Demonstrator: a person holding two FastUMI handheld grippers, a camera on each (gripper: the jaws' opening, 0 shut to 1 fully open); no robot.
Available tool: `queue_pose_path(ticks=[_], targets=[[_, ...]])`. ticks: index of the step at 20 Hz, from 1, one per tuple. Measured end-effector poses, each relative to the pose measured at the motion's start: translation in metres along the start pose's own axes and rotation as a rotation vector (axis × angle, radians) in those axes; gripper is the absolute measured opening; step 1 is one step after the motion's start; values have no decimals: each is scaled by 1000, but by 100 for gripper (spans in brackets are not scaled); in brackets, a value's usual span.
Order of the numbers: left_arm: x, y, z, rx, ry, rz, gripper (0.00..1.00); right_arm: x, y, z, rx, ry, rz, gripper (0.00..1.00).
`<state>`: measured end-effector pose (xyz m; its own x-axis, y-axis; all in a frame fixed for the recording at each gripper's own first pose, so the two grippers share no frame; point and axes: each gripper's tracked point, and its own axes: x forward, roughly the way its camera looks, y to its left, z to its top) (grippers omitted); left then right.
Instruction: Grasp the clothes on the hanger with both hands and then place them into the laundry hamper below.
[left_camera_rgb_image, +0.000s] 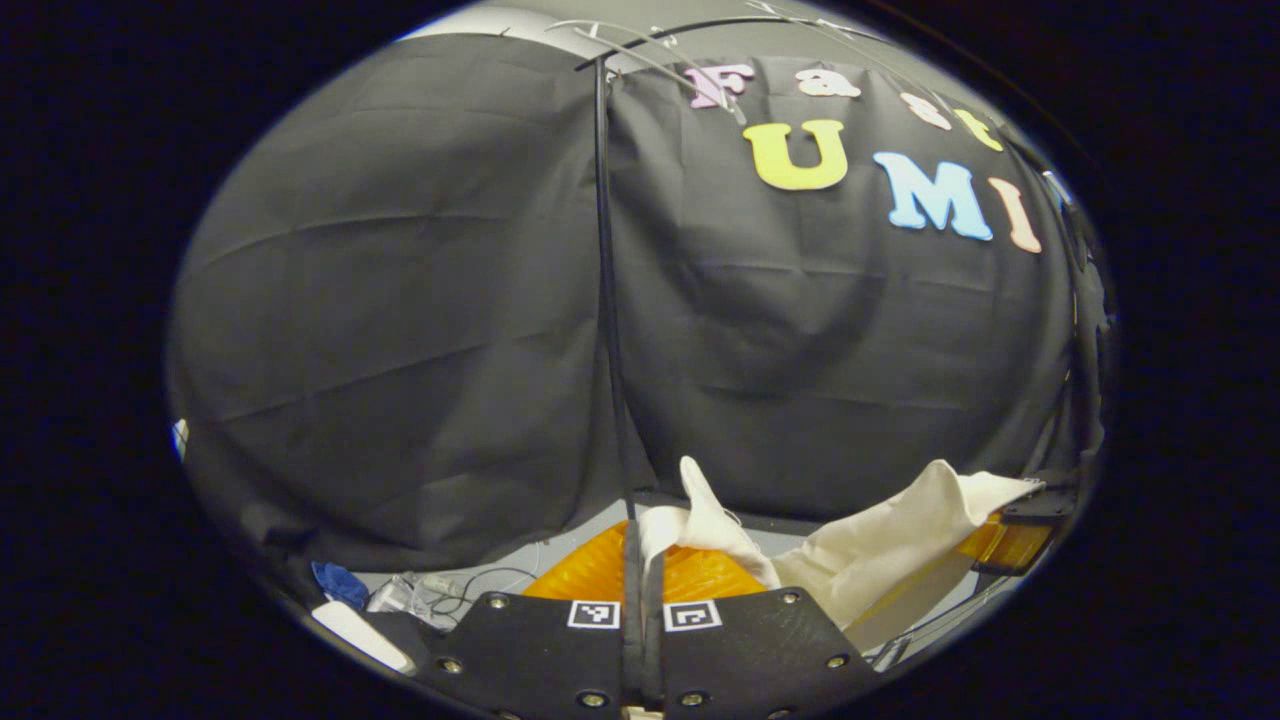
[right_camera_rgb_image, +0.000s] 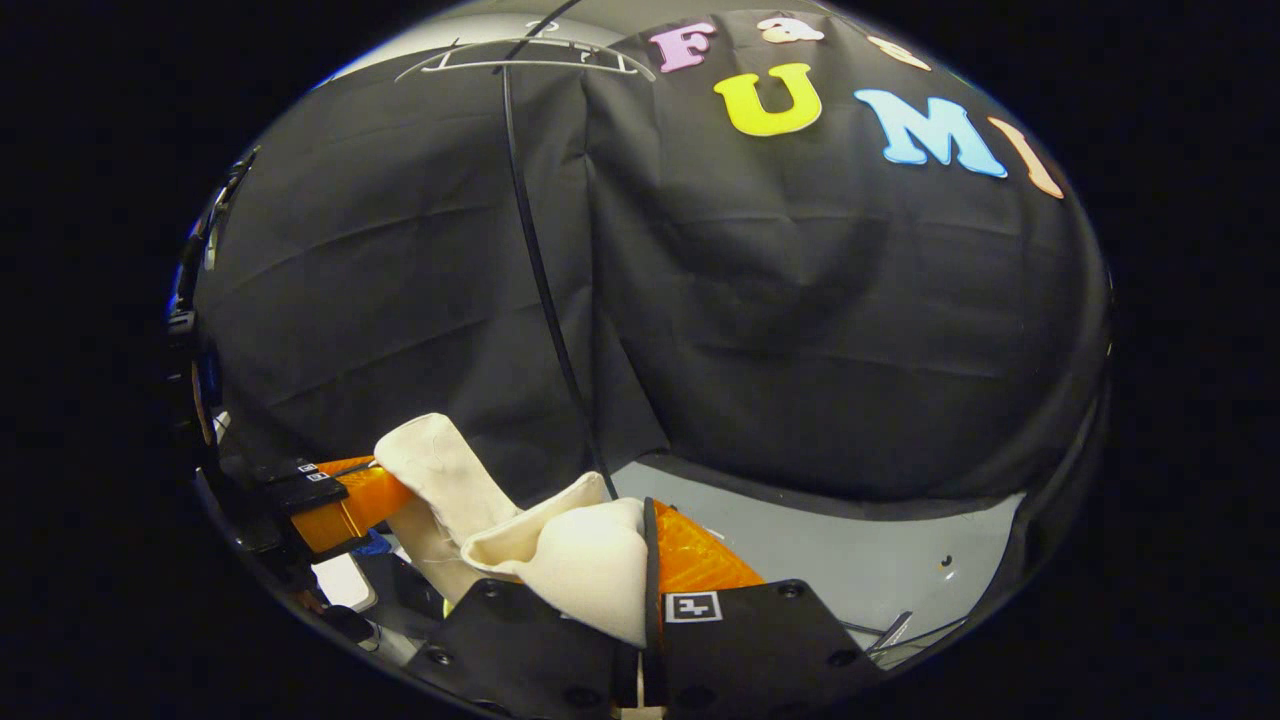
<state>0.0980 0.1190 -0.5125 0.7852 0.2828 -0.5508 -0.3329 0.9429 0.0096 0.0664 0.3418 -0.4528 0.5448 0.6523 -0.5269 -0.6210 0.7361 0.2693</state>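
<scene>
Left gripper (left_camera_rgb_image: 642, 560) clenched, orange jaws pressed together on one end of the cream garment (left_camera_rgb_image: 880, 545), a tuft of cloth sticking up just past the tips. Cloth stretched from there to the right edge of the left gripper view, pinched there by the right gripper (left_camera_rgb_image: 1015, 530), seen farther off. In the right gripper view, right gripper (right_camera_rgb_image: 648, 560) likewise clamped, cream garment (right_camera_rgb_image: 575, 560) bunched over the left finger and trapped between the jaws; orange right finger (right_camera_rgb_image: 695, 562) visible beside the bulge. Fabric running leftward from there to the left gripper (right_camera_rgb_image: 345, 505), orange fingers closed on a rounded lobe of cloth rising above them. Garment held in the air between both grippers, low in front of the black cloth wall (left_camera_rgb_image: 400, 300), off the hanger. Wire hanger (right_camera_rgb_image: 525, 58) bare, high at the top of the right gripper view, hung at the top of a thin black pole (right_camera_rgb_image: 540, 280) running down the wall. Same pole (left_camera_rgb_image: 605, 300) in the left gripper view, with wire hangers (left_camera_rgb_image: 640, 45) at its top. Grey floor (right_camera_rgb_image: 850, 560) below the wall. Blue scrap (left_camera_rgb_image: 338, 582), white object (left_camera_rgb_image: 360, 630) and tangle of cables (left_camera_rgb_image: 440, 588) at lower left of the left gripper view. Hamper not identifiable.
</scene>
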Motion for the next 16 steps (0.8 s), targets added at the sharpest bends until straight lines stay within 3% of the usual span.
queue_pose_path(ticks=[9, 13, 15, 16], targets=[[41, -12, -97, 29, 150, -19, 1, 38, -1, -93, 15, 151, -31, 5], [41, -9, -119, 56, 225, -5, 2, 44, -9, -124, 11, 255, -73, 9], [39, -13, -129, 62, 268, -27, 1, 37, -6, -130, 15, 295, -77, 22], [37, -16, -134, 60, 296, -41, 1, 39, -7, -130, 20, 302, -73, 38]])
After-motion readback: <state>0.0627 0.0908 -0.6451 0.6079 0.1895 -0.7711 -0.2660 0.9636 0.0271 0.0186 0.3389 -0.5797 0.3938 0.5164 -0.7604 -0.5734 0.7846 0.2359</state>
